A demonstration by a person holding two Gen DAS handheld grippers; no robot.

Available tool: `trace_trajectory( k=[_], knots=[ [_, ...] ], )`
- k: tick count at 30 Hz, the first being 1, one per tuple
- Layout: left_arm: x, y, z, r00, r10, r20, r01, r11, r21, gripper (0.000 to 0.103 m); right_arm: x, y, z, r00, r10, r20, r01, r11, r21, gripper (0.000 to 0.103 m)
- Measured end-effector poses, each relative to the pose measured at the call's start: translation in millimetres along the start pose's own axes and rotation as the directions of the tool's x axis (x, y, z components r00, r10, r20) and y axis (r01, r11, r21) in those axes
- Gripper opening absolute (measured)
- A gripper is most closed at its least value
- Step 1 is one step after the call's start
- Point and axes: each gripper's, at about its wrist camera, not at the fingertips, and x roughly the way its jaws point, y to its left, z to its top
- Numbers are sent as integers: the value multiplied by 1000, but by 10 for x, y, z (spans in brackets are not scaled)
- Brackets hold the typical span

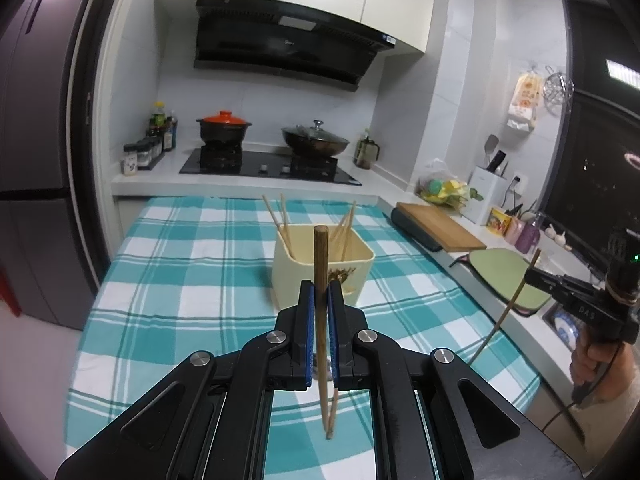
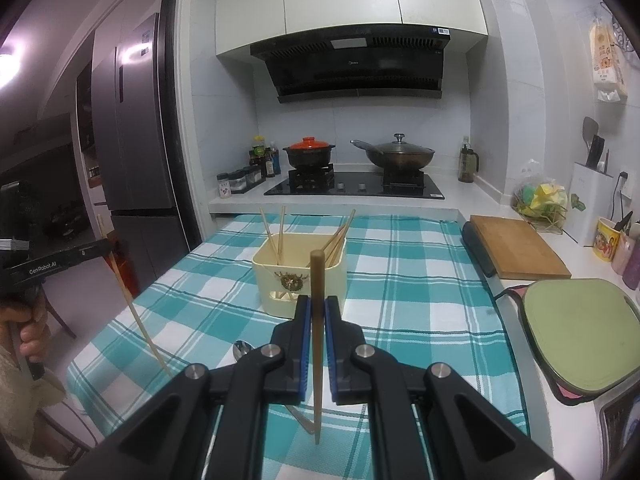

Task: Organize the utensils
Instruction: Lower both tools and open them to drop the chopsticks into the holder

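Both grippers clamp upright chopsticks above the checked tablecloth (image 2: pixel 400 264): left gripper (image 1: pixel 320 300) possibly two, right gripper (image 2: pixel 316 316) one, short of the cream utensil holder (image 2: pixel 298 276).

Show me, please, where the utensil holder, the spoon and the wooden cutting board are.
utensil holder (image 2: pixel 280 280), right wrist view, on its front wall.
spoon (image 2: pixel 242 349), right wrist view, on its bowl.
wooden cutting board (image 2: pixel 516 246), right wrist view, on its top face.

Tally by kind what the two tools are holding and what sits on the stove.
Chopsticks: 2, one in the left tool, one in the right tool
Pots with an orange lid: 1
Woks with a glass lid: 1
Total: 4
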Motion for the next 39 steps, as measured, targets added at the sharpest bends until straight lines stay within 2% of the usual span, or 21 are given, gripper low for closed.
trace_trajectory(
  k=[5, 11, 17, 21, 26, 29, 32, 35, 39],
  knots=[
    [67, 24, 147, 1000, 2, -3, -2, 1000, 5, 4, 140, -61, 56, 1000, 9, -15, -9, 1000, 4, 7],
    [70, 44, 641, 997, 0, 80, -2, 1000, 16, 4, 376, -153, 341, 1000, 11, -14, -11, 1000, -3, 7],
    [278, -26, 1225, 980, 4, 197, -13, 999, 44, 4, 545, -191, 836, 996, 19, 90, -19, 1000, 0, 7],
    [671, -45, 1502, 975, 25, 219, -36, 998, 47, 4, 789, -221, 1217, 985, 57, 165, -61, 998, 19, 7],
    [1291, -33, 1640, 985, 17, 172, -23, 999, 34, 4, 1223, -226, 1556, 972, 94, 216, -98, 995, 6, 7],
    [1627, -31, 1599, 992, 21, 122, -26, 999, 39, 4, 1540, -195, 1628, 973, 101, 210, -100, 995, -17, 7],
    [1929, -22, 1507, 998, 23, 64, -25, 999, 33, 4, 1907, -187, 1604, 982, 110, 154, -109, 994, -15, 7],
    [2227, 1, 1390, 999, 33, -2, -33, 999, 29, 4, 2296, -175, 1502, 991, 125, 51, -125, 992, -5, 7],
    [2616, -7, 1214, 993, 25, -114, -21, 999, 32, 5, 2738, -170, 1284, 984, 155, -87, -152, 988, 37, 7]
  ],
)
